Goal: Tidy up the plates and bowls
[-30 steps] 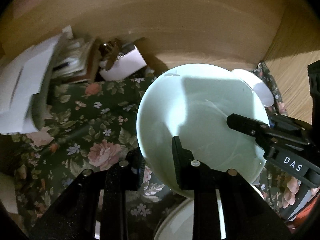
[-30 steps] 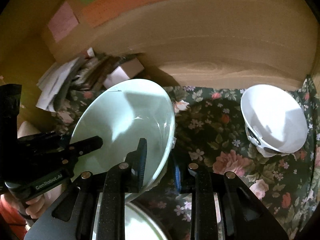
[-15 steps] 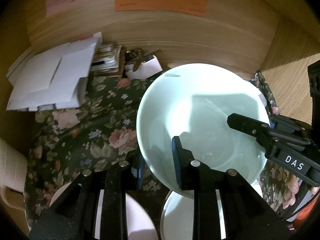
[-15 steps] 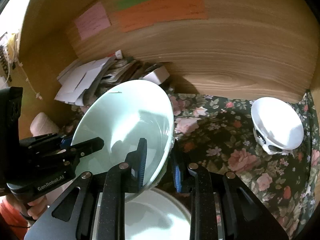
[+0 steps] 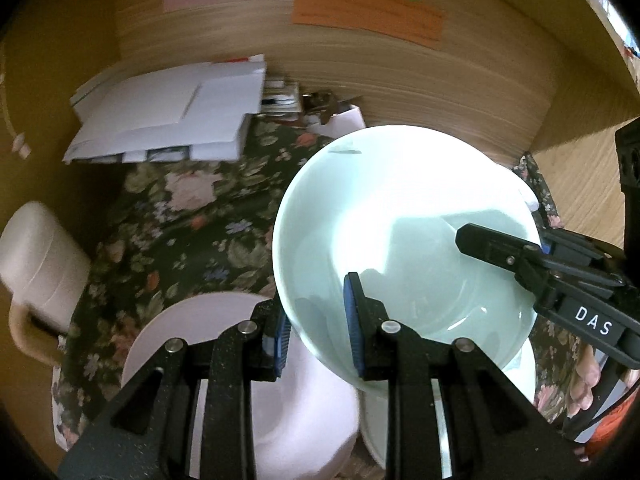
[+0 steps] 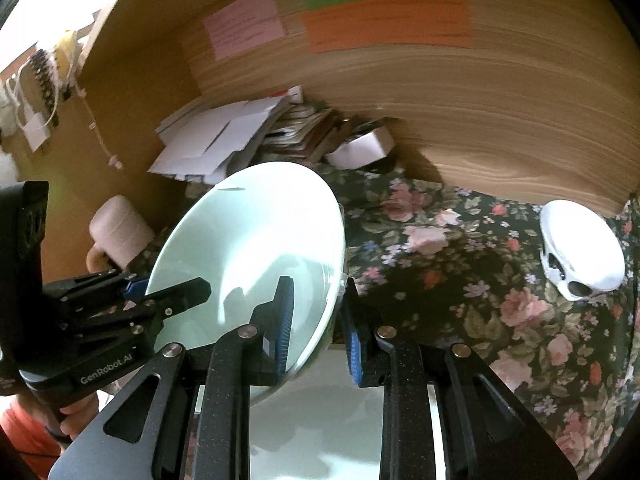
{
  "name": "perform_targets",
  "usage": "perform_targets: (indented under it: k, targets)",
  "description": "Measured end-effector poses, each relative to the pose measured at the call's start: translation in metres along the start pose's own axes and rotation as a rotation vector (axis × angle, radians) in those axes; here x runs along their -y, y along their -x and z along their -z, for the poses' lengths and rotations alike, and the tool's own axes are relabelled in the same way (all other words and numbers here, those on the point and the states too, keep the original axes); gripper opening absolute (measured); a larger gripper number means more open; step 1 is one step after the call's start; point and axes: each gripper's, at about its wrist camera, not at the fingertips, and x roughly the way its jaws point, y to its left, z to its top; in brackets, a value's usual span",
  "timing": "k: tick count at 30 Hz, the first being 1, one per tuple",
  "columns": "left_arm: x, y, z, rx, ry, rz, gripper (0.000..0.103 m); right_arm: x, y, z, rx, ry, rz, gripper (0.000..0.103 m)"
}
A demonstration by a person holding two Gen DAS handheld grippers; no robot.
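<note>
A pale green bowl (image 5: 400, 232) hangs tilted in the air above the floral tablecloth (image 5: 180, 232), held from two sides. My left gripper (image 5: 316, 320) is shut on its near rim, one pad inside and one outside. My right gripper (image 5: 536, 248) is shut on the rim at the right. In the right wrist view the same bowl (image 6: 248, 248) stands edge-on between the pads of my right gripper (image 6: 316, 316), with the left gripper (image 6: 160, 292) clamped on its far-left rim. A pink plate (image 5: 224, 328) and a white plate (image 6: 320, 412) lie beneath.
A white skull-shaped bowl (image 6: 580, 252) sits at the far right by the wooden wall (image 6: 480, 120). A pink mug (image 5: 40, 256) stands at the left edge. Stacked papers (image 5: 172, 116) and a small box (image 6: 360, 148) fill the back corner. A hand in an orange sleeve (image 6: 24, 432) holds the left gripper.
Both grippers have lifted and drawn back with the bowl still clamped. The pink plate, the white plate, the mug and the coloured wall notes have come into view.
</note>
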Motion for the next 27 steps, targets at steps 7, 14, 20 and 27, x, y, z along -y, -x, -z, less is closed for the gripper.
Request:
perform_targets:
  k: [7, 14, 20, 27]
  targets:
    - [-0.019, 0.016, 0.015, 0.012, 0.045, -0.036, 0.025, -0.024, -0.009, 0.008, -0.014, 0.032, -0.050, 0.021]
    - [-0.036, 0.032, 0.030, 0.019, 0.097, -0.070, 0.025, -0.048, -0.021, 0.015, -0.044, 0.062, -0.101, 0.021]
    - [-0.057, 0.035, 0.048, 0.004, 0.140, -0.085, 0.025, -0.064, -0.037, 0.021, -0.085, 0.086, -0.134, 0.021]
    - [-0.072, 0.036, 0.063, -0.014, 0.168, -0.085, 0.025, -0.074, -0.054, 0.029, -0.138, 0.092, -0.165, 0.021]
